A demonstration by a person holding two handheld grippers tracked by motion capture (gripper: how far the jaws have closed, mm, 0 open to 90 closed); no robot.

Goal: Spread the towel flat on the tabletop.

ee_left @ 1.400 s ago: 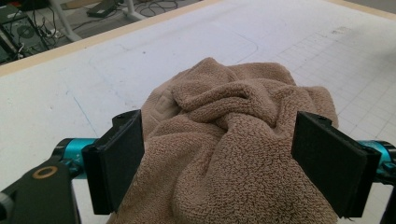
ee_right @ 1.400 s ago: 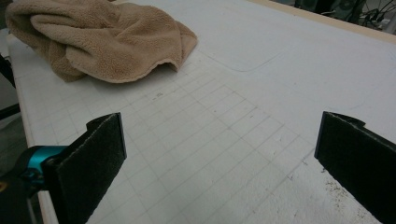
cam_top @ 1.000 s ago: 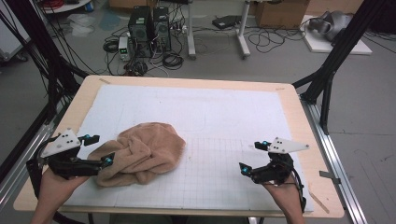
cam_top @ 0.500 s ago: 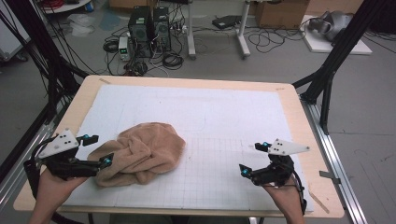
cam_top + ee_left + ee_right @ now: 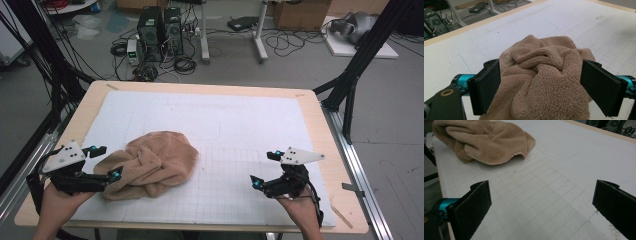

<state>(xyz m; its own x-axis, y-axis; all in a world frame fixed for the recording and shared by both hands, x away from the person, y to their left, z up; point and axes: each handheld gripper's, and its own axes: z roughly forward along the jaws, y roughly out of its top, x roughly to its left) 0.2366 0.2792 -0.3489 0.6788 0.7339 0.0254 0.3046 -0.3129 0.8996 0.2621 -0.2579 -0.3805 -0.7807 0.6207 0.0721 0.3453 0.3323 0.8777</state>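
Crumpled tan towel (image 5: 541,75) between left tool (image 5: 541,90) spread jaws, unclamped

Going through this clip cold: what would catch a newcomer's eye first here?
The crumpled tan towel stands out, heaped on the near-left part of the white gridded mat. The left gripper sits right at its edge, jaws wide open with the bunched cloth between them. The right gripper waits apart on the near right, jaws open over bare mat.
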